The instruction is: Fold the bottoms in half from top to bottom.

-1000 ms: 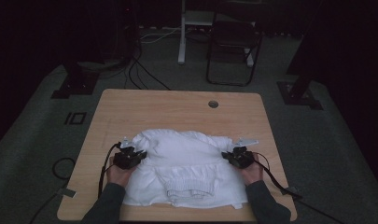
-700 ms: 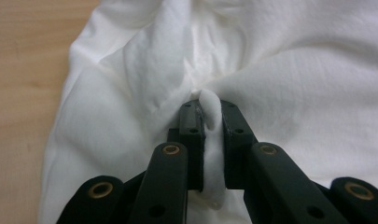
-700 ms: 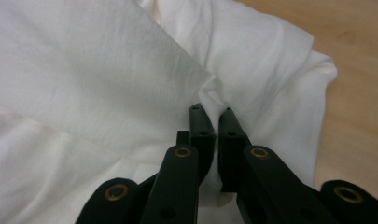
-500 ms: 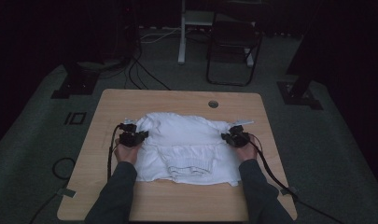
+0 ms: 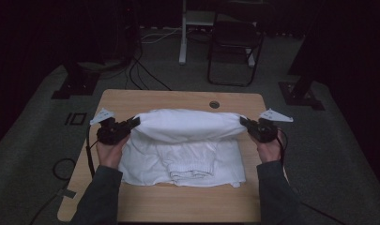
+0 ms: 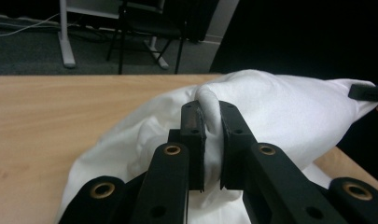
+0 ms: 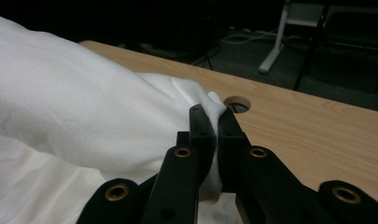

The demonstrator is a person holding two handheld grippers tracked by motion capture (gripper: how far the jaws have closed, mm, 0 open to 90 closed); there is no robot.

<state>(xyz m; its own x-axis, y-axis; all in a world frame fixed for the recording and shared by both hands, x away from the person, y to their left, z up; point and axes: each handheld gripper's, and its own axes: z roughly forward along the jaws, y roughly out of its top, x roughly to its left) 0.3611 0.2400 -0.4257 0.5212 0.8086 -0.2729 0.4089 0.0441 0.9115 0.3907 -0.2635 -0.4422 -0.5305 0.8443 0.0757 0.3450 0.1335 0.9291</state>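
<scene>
Both grippers — left gripper [image 5: 133,123] and right gripper [image 5: 245,123] — pinched opposite ends of the white garment [image 5: 187,125], lifted above the wooden table [image 5: 178,97].

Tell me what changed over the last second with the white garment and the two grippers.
Both grippers, left and right, moved toward the table's far side, lifting the white garment's far edge into a raised roll. Both stayed clamped on cloth; the near part stayed flat.
</scene>
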